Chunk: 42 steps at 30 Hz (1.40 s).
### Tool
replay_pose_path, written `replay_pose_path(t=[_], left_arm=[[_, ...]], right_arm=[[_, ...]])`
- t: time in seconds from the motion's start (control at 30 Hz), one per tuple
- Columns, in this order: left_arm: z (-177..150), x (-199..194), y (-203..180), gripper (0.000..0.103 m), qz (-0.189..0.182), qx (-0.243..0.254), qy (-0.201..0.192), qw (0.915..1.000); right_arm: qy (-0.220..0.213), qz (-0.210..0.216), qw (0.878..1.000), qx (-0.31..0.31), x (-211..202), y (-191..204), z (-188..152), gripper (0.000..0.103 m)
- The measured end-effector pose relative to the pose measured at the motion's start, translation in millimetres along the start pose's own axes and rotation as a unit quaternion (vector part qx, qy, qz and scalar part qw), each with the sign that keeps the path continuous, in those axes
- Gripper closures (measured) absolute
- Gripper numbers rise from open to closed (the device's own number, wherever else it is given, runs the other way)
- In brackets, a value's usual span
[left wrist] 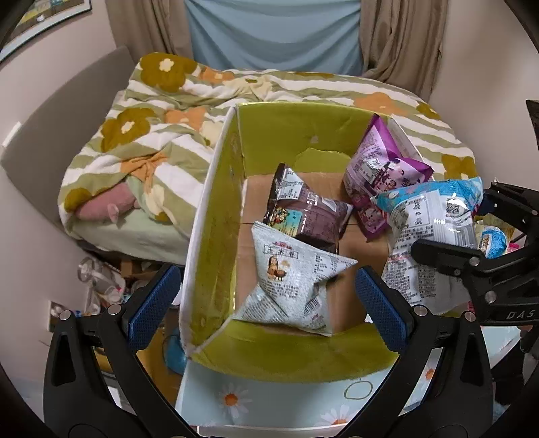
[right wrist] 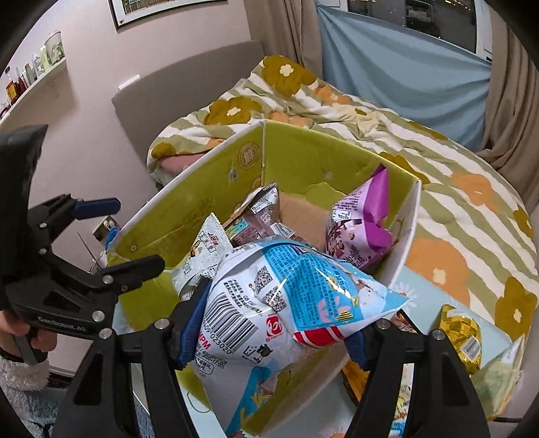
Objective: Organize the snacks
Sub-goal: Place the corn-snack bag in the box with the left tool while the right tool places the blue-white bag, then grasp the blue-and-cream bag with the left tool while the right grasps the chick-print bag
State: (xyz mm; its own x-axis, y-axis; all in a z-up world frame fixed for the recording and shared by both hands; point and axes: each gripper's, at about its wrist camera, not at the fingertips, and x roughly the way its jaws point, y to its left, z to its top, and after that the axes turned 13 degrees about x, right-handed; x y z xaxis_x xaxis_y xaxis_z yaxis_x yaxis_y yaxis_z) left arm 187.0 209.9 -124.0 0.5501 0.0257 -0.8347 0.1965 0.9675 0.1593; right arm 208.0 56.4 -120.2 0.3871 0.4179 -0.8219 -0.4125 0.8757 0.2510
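With three packets boxed [left wrist: 215, 215], your right gripper [right wrist: 269, 332] clamps the blue-and-white snack bag [right wrist: 289, 296]; left gripper [left wrist: 262, 296] gapes empty; gold packet [right wrist: 461, 333] waits.

This is a home bedroom. A bed [left wrist: 111, 232] with a padded grey headboard [right wrist: 188, 77] carries a rumpled flower-patterned quilt [left wrist: 158, 111]. Beige curtains [left wrist: 397, 37] and a blue cloth [left wrist: 276, 33] hang behind it, a framed picture [right wrist: 158, 8] is on the pink wall, and a wall shelf [right wrist: 33, 81] holds jars and bottles.

Right gripper [right wrist: 269, 332] clamping blue-white snack bag [right wrist: 289, 303], over green box [right wrist: 188, 188]
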Motion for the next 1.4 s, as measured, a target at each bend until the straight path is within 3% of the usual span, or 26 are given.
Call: replay_pose_path(t=[0.13, 0.2, 0.23, 0.27, 0.6, 0.93, 1.17, 1.4], left_arm=[[3.1, 5.0, 0.2, 0.000, -0.002, 0.001, 0.003, 1.0000], [3.6, 7.5, -0.7, 0.000, -0.003, 0.004, 0.005, 1.0000], [3.8, 8.3, -1.1, 0.000, -0.003, 0.005, 0.006, 1.0000], [3.7, 9.1, -1.9, 0.000, -0.004, 0.006, 0.007, 1.0000], [0.3, 7.3, -7.9, 0.000, -0.007, 0.004, 0.007, 0.9999], [0.4, -30.0, -18.7, 0.000, -0.011, 0.017, -0.024, 0.9995], [7.9, -52.8, -43.0, 0.000, -0.041, 0.051, -0.044, 0.9969], [23.2, -63.8, -93.5, 0.000, -0.096, 0.093, -0.063, 0.9891]], right_arm=[[0.011, 0.003, 1.000, -0.001, 10.5, -1.8, 3.8, 0.035], [0.011, -0.001, 1.000, 0.000, 14.0, -3.2, 4.6, 0.021], [0.009, -0.003, 1.000, -0.001, 13.7, -4.4, 4.1, 0.005], [0.003, -0.004, 1.000, -0.003, 12.4, -4.8, 2.9, 0.000], [-0.019, -0.019, 1.000, -0.015, -3.2, -7.5, -6.8, 0.000], [-0.059, -0.034, 0.998, -0.001, -48.0, -2.2, -12.4, 0.000], [-0.094, -0.053, 0.993, 0.042, -96.9, -8.4, -26.6, 0.000], [-0.152, -0.094, 0.978, 0.103, -161.7, -44.7, -52.4, 0.000]])
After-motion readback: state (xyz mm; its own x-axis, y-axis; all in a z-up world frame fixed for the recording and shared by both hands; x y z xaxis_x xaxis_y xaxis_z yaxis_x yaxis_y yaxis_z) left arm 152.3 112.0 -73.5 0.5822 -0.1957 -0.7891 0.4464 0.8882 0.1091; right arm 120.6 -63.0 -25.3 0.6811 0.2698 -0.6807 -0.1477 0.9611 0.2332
